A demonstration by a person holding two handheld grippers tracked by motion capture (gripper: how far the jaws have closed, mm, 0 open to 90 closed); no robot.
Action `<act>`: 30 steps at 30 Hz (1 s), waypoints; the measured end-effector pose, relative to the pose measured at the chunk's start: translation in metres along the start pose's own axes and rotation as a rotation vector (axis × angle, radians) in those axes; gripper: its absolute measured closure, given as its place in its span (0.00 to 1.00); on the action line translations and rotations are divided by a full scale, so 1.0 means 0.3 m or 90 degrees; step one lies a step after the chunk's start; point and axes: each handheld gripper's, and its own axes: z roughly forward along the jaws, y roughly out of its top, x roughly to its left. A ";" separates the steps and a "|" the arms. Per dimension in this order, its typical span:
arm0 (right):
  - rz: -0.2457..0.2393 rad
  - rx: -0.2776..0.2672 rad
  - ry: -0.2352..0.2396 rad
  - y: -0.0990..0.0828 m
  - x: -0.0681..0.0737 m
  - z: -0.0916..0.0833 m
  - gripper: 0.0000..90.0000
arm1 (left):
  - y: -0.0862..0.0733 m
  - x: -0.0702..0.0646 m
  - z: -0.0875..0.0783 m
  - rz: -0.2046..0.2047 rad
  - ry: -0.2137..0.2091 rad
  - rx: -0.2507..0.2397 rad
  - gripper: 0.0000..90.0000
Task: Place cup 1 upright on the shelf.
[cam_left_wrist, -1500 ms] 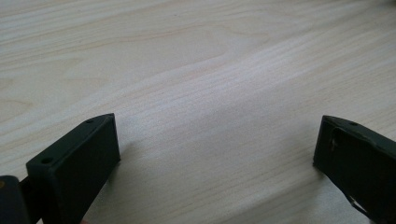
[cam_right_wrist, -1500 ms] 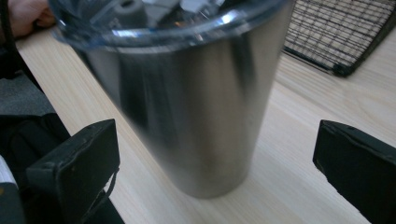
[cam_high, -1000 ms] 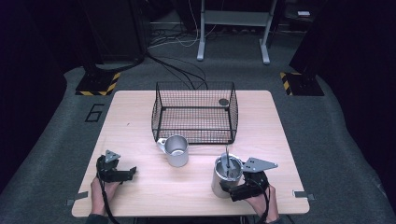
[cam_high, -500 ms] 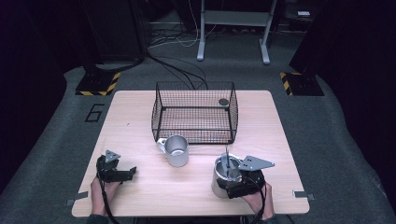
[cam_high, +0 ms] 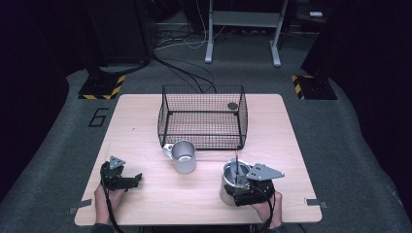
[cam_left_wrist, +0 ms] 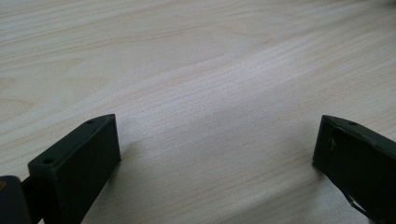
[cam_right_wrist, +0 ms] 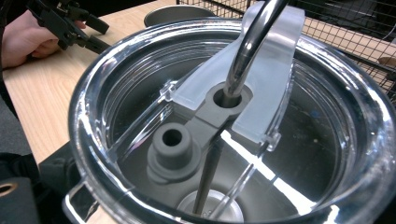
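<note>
Where the tumbler (cam_high: 232, 180) stands, mug (cam_high: 183, 156) and wire basket (cam_high: 202, 116) just beyond.

A pale wooden table (cam_high: 145, 126) stands on a grey carpeted floor (cam_high: 350, 145) in a dark room. Beyond the table's far edge, black cables (cam_high: 182, 68) trail across the floor between two yellow-and-black striped bases (cam_high: 101, 90) and the grey legs of a metal stand (cam_high: 241, 29). A number 6 (cam_high: 98, 116) is marked on the floor by the table's far left corner.

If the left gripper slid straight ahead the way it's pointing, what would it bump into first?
Probably nothing soon. The left gripper points right across bare table, jaws open. Farther along that line stands the lidded steel tumbler at the right gripper, though the exact line is hard to judge.
</note>
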 end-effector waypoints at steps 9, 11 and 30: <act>-0.012 -0.014 -0.014 0.025 0.002 -0.015 0.04 | 0.002 0.001 -0.002 0.006 0.000 0.008 0.01; -0.015 -0.012 -0.016 0.032 0.001 -0.018 0.04 | 0.002 0.002 -0.002 0.006 0.000 0.008 0.01; -0.024 -0.019 -0.044 0.116 -0.038 -0.051 0.04 | 0.002 0.002 -0.004 0.011 -0.003 0.010 0.01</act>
